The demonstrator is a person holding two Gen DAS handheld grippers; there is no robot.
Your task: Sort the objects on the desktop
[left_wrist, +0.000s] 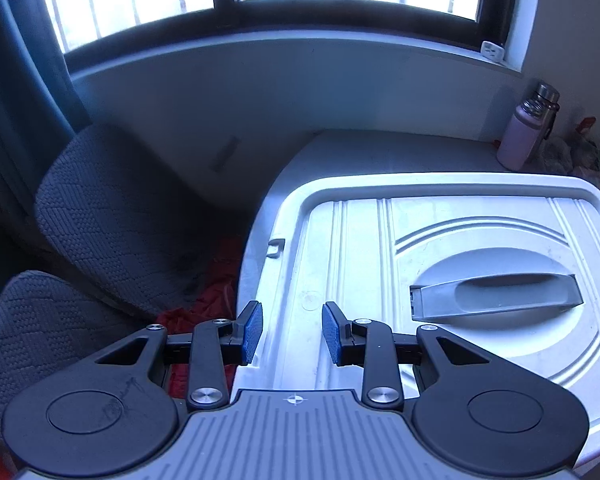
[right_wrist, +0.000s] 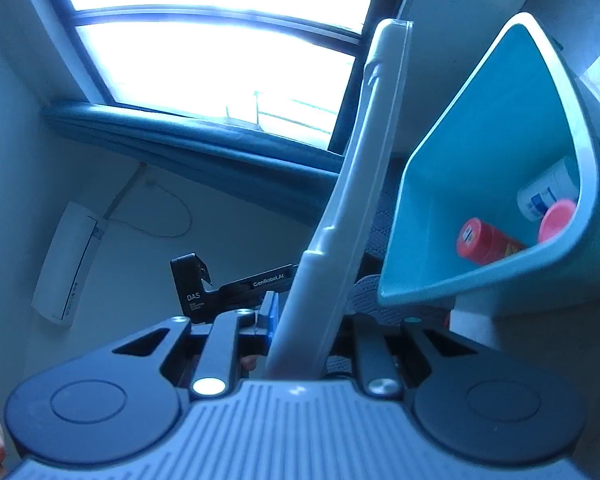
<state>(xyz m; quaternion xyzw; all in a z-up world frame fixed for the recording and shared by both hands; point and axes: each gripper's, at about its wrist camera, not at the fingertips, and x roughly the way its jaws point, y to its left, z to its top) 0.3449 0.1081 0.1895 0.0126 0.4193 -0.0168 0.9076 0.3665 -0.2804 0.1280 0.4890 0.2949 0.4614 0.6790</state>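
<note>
- Left tongs (left_wrist: pixel 293 332) hover level just above the near-left edge of a white plastic lid (left_wrist: pixel 440 280); jaws parted with a clear gap, blue pads (left_wrist: pixel 252 332) bare, nothing held.
- The lid lies flat in the left wrist view, ribbed, with a grey recessed handle (left_wrist: pixel 496 294) right of the tongs and apart from them.
- Beyond the lid on the pale surface (left_wrist: pixel 380 152), a lilac bottle (left_wrist: pixel 524 136) with a metal cap stands upright in the far right corner.
- Left of the surface, only in the left view: dark woven chair cushions (left_wrist: pixel 112 216) and red cloth (left_wrist: pixel 212 300) low between them and the lid.
- Right tongs (right_wrist: pixel 300 332) are pitched upward toward the window (right_wrist: pixel 220 40); jaws closed on the white lid edge (right_wrist: pixel 340 240), which rises tilted away from the camera. Left blue pad (right_wrist: pixel 270 316) presses the lid; the right one is hidden.
- Only the right view shows a teal bin (right_wrist: pixel 460 184) open beside the raised lid, holding a red bottle (right_wrist: pixel 488 244), a pink-capped item (right_wrist: pixel 556 216) and a white labelled container (right_wrist: pixel 548 192).
- Black gripper part (right_wrist: pixel 204 288) marked "DAS" shows left of the lid.
- A white wall unit (right_wrist: pixel 68 260) hangs at the far left.
</note>
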